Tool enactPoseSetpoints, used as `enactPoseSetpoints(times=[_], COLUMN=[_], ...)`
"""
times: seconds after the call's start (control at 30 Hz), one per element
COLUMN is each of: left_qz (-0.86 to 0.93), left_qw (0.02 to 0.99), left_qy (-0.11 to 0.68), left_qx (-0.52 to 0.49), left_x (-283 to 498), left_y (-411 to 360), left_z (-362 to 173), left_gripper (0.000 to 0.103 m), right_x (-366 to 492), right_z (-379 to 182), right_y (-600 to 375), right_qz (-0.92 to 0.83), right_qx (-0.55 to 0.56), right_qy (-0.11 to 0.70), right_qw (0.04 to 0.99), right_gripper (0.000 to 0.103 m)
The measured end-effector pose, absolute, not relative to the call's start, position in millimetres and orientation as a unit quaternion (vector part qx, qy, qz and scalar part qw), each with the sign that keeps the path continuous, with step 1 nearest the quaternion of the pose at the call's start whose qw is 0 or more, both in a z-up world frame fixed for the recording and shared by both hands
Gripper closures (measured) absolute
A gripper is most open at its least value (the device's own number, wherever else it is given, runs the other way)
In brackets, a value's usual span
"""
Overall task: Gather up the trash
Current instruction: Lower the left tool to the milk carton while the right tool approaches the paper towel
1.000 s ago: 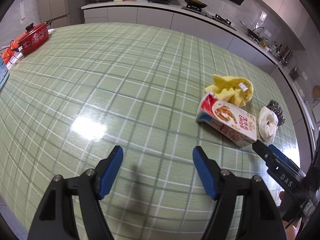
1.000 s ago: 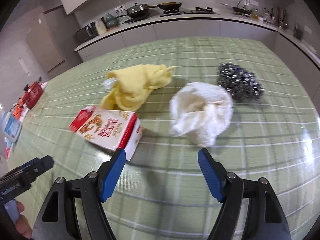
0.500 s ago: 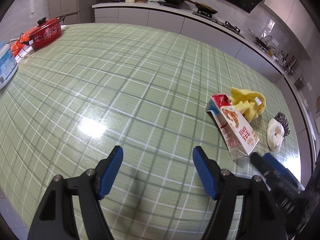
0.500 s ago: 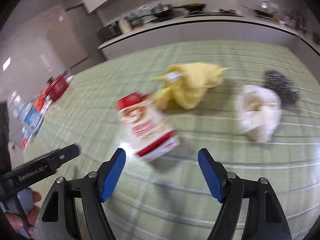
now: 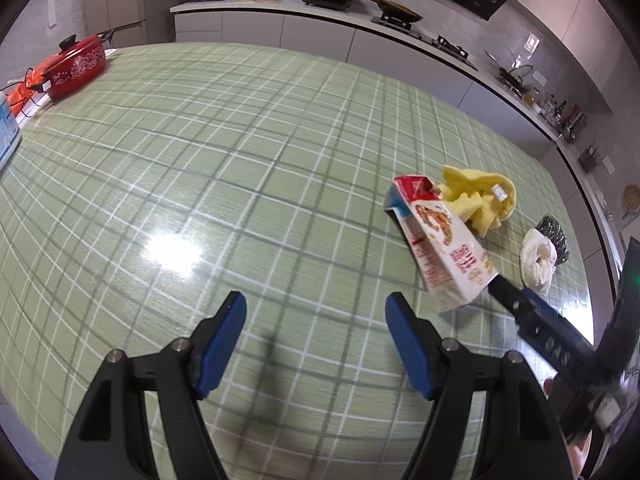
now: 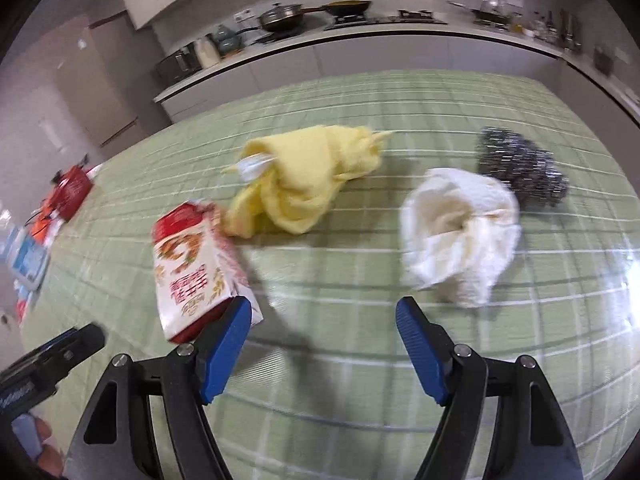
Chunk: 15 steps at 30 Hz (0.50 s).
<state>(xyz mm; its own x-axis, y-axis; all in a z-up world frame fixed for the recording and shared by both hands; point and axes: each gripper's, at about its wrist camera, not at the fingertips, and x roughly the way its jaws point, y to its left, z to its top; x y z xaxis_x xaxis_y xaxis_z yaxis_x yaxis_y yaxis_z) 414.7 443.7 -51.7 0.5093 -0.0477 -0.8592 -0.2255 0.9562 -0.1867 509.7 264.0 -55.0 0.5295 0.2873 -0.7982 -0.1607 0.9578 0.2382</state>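
A red and white carton (image 5: 444, 240) (image 6: 192, 264) lies on its side on the green checked tablecloth (image 5: 200, 160). Behind it sits a crumpled yellow cloth (image 5: 480, 196) (image 6: 308, 180). A crumpled white paper towel (image 5: 538, 256) (image 6: 460, 232) lies to the right, with a steel wool scourer (image 5: 556, 236) (image 6: 520, 168) behind it. My left gripper (image 5: 316, 312) is open over bare tablecloth, left of the carton. My right gripper (image 6: 324, 320) is open, its left finger just in front of the carton's near end, with nothing between the blue pads (image 6: 416, 344).
A red lidded pot (image 5: 72, 66) stands at the table's far left corner, with a blue and white container (image 5: 6, 132) nearer on the left edge. A kitchen counter (image 5: 320, 4) with pans runs behind the table. A person's hand (image 6: 36, 440) shows at lower left.
The carton has turned, its top now pointing away from me. The right gripper's view has swung back so the paper towel sits right of centre again. Both grippers stayed open.
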Motion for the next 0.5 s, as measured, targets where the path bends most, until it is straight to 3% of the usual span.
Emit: enactPoseSetpoints(times=[0.17, 0.5], left_qz=[0.048, -0.014], left_qw=[0.857, 0.857], left_qy=[0.491, 0.496], left_qx=[-0.153, -0.138], left_x=[418.8, 439.2], left_y=[446.4, 395.3], left_z=[-49.6, -45.8], left_gripper=[0.03, 0.03], right_x=[500.2, 490.1], right_z=[-53.4, -29.6], right_y=[281.1, 225.0], right_qz=[0.167, 0.116], right_qx=[0.061, 0.09], right_qy=[0.467, 0.44], right_qw=[0.867, 0.886], right_gripper=[0.026, 0.026])
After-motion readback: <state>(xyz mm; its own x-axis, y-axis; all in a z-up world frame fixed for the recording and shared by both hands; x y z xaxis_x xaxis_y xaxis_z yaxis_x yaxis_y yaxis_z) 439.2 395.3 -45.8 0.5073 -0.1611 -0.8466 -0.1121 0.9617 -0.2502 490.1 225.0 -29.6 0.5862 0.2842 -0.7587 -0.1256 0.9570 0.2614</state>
